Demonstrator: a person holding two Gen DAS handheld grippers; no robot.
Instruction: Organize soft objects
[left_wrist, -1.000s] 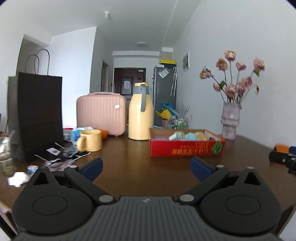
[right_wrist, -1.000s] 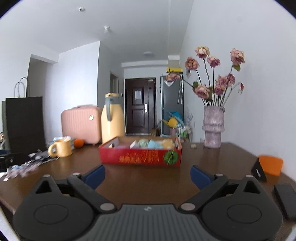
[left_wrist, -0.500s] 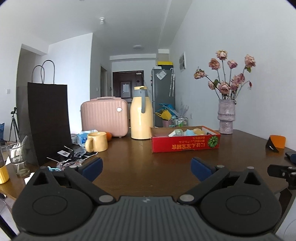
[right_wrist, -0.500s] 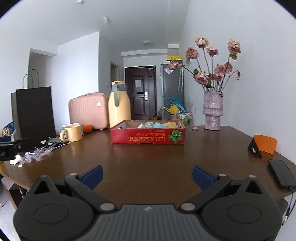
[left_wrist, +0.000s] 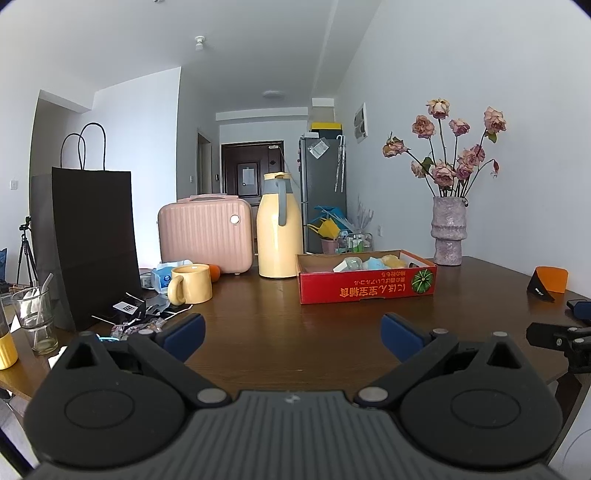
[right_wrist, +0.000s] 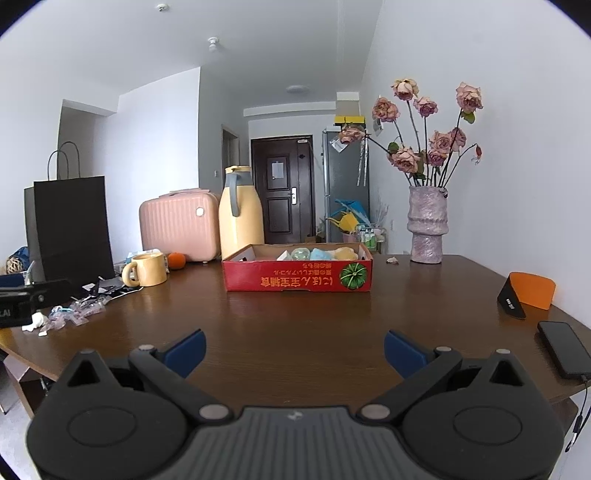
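Observation:
A red cardboard box (left_wrist: 365, 290) (right_wrist: 299, 282) stands on the brown table, well beyond both grippers. Inside it lie soft objects (left_wrist: 373, 263) (right_wrist: 323, 254): pale green, blue and yellow lumps, partly hidden by the box wall. My left gripper (left_wrist: 291, 334) hangs open over the table's near edge with nothing between its blue-padded fingers. My right gripper (right_wrist: 294, 350) is likewise open and empty, further right. In the left wrist view the right gripper's black body (left_wrist: 554, 338) shows at the right edge.
On the left stand a yellow mug (left_wrist: 190, 283), a yellow thermos (left_wrist: 279, 227), a pink case (left_wrist: 205, 234), a black paper bag (left_wrist: 90, 243), a glass (left_wrist: 35, 319) and wrapper litter (right_wrist: 70, 314). A vase of dried roses (right_wrist: 426, 225), an orange holder (right_wrist: 528, 295) and a phone (right_wrist: 563, 349) occupy the right.
Both grippers have pulled back and risen, so the box and table look farther away and more table surface shows. Both stay open and empty.

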